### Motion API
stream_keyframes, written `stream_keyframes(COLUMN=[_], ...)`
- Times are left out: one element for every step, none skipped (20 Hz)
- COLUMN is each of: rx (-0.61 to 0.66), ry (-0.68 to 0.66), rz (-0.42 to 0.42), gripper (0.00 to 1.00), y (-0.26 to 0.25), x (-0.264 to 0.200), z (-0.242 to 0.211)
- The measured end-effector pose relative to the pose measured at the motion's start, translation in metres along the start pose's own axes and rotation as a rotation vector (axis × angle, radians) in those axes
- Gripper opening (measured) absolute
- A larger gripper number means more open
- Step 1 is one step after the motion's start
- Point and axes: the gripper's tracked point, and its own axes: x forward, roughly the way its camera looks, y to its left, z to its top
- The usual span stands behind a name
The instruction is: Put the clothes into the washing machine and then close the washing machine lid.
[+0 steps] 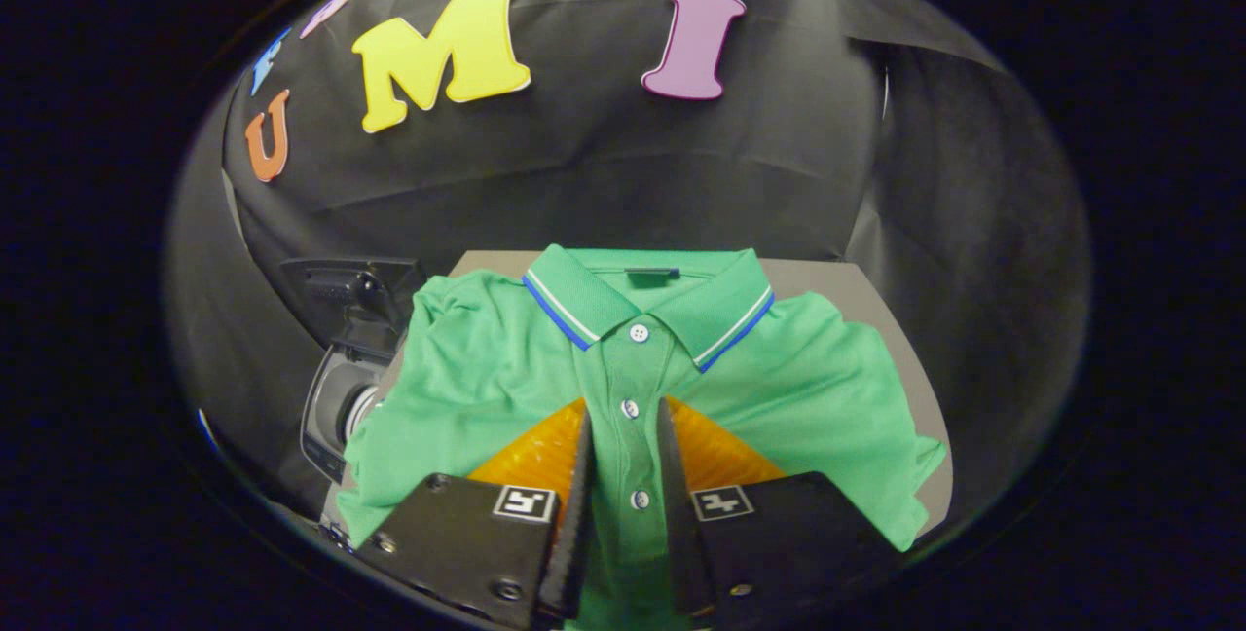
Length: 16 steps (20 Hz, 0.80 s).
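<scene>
Grey table [876, 300] under a flat green polo [487, 378], washer [341, 397] just left — gripper [628, 417] angled down over the placket, fingers narrowly apart, contact with cloth unclear.

No legible text or labels.

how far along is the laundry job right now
Nothing looks done yet: the green polo shirt lies flat on the table. In hand: the hand-held gripper straddles its button placket, fingers apart. Left: grip it, load the washing machine beside the table, close the lid.
</scene>
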Motion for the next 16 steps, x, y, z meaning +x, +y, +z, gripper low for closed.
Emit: stream_keyframes(rx=[0.008, 0.008, 0.022, 0.042, 0.063, 0.083, 0.106, 0.121, 0.132, 0.142, 0.14, 0.136, 0.13, 0.125, 0.125, 0.126], ry=[0.0, -0.001, 0.003, -0.001, 0.0, 0.007, 0.002, -0.004, -0.007, -0.026, -0.043, -0.065, -0.087, -0.108, -0.126, -0.146], rz=[-0.007, -0.015, -0.018, -0.015, -0.007, 0.016, 0.033, 0.043, 0.049, 0.047, 0.05, 0.052, 0.055, 0.059, 0.067, 0.076], gripper=[0.29, 0.2, 0.17, 0.13, 0.12, 0.09, 0.07, 0.06, 0.05, 0.05, 0.05, 0.05, 0.05, 0.05, 0.05, 0.05], y=[0.003, 0.002, 0.002, 0.003, 0.004, 0.007, 0.01, 0.011, 0.013, 0.016, 0.02, 0.025, 0.03, 0.035, 0.041, 0.046], x=[0.0, -0.001, 0.0, -0.002, -0.006, -0.009, -0.015, -0.02, -0.027, -0.035, -0.044, -0.055, -0.065, -0.075, -0.085, -0.096], z=[0.002, 0.001, -0.002, -0.001, 0.0, -0.004, -0.007, -0.011, -0.014, -0.016, -0.016, -0.015, -0.014, -0.011, -0.007, -0.004])
